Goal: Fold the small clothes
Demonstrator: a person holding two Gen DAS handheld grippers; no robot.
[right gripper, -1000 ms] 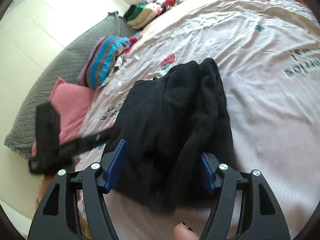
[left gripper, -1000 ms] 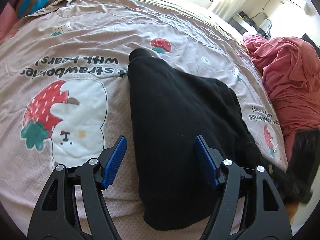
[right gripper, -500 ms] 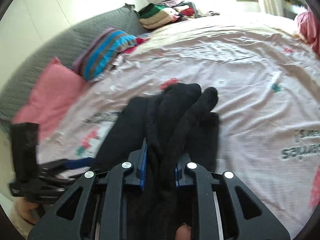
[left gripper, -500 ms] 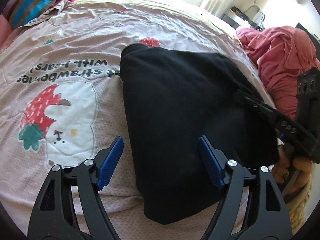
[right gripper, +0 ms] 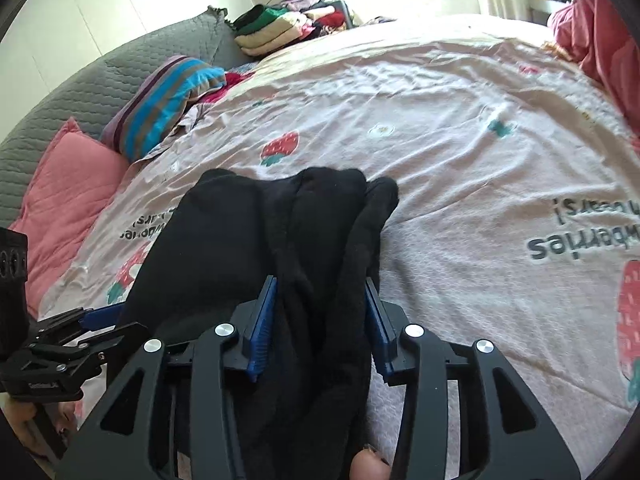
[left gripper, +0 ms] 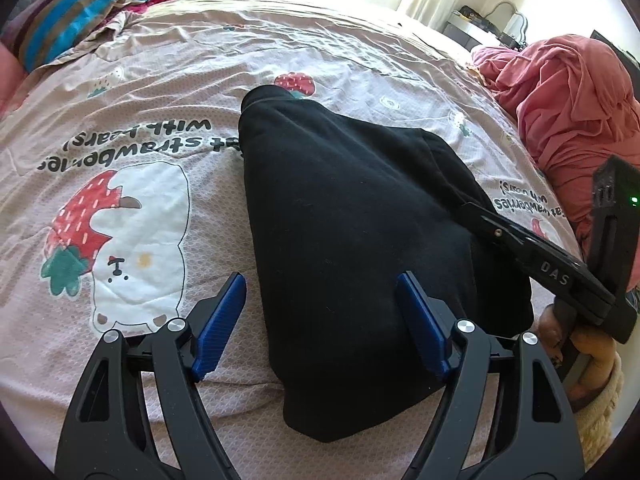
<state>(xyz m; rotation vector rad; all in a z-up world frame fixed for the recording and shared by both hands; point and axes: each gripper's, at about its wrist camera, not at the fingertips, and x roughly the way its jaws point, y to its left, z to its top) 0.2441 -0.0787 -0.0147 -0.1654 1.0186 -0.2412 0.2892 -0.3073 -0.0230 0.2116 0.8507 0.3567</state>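
right hand-held gripper (right gripper: pixel 320 320): clamped half a second ago, jaws opening now | black garment (right gripper: pixel 320 240): bunched fold between them

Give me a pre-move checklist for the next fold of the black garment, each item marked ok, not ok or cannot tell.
1. Black garment lies on the bedspread, not hanging off an edge: ok.
2. Right gripper released: not ok; its jaws are opening, but a bunched ridge of the garment is between the pads.
3. Left gripper free: ok; jaws wide apart, nothing pinched, the garment's near end lying between and below them.
4. Garment smooth for the fold: not ok; thick ridges run along its right side in the right wrist view.
5. Room beyond the garment: ok; bare bedspread around it, red clothes pile apart from it.
6. Underside layers aligned: cannot tell.
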